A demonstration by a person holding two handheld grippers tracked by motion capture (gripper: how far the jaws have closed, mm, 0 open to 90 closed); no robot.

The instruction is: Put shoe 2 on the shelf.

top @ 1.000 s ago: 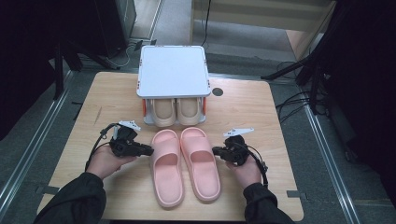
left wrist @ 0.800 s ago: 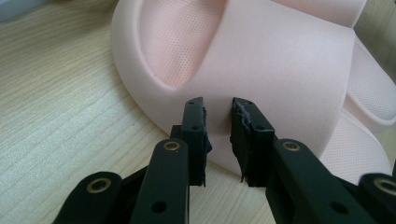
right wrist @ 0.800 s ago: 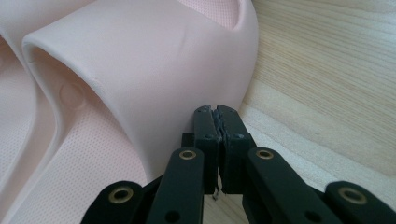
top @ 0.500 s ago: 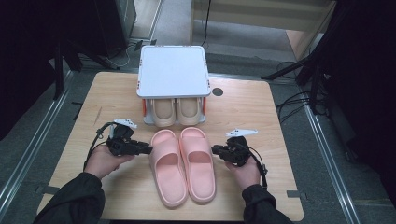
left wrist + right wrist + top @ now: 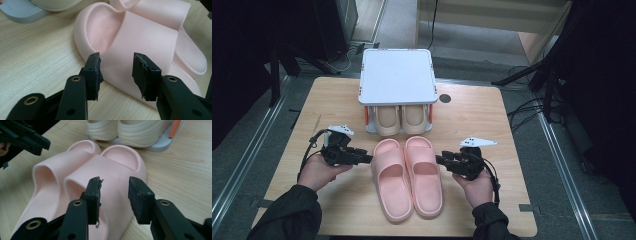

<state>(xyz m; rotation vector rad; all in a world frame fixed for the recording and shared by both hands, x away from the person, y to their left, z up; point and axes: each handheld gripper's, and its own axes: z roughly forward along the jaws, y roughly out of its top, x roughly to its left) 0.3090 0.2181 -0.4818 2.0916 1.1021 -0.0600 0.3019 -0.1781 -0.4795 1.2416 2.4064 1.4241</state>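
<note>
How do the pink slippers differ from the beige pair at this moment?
The pink slippers lie on the bare table in the open; the beige slippers sit under the white rack. The pink pair shows full length, flanked by the left gripper and right gripper, whose jaws have just been opening with nothing pressed between them; the beige pair shows just one end. Both pairs sit side by side, lined up the same way.

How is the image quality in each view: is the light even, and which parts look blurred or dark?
High view: soft even light on the pale wooden table, dark surroundings, white rack top nearly washed out. Left gripper view: pink foam slippers sharp, the near black arms of the left gripper blurred. Right gripper view: right gripper pads sharp, beige slippers slightly soft.
</note>
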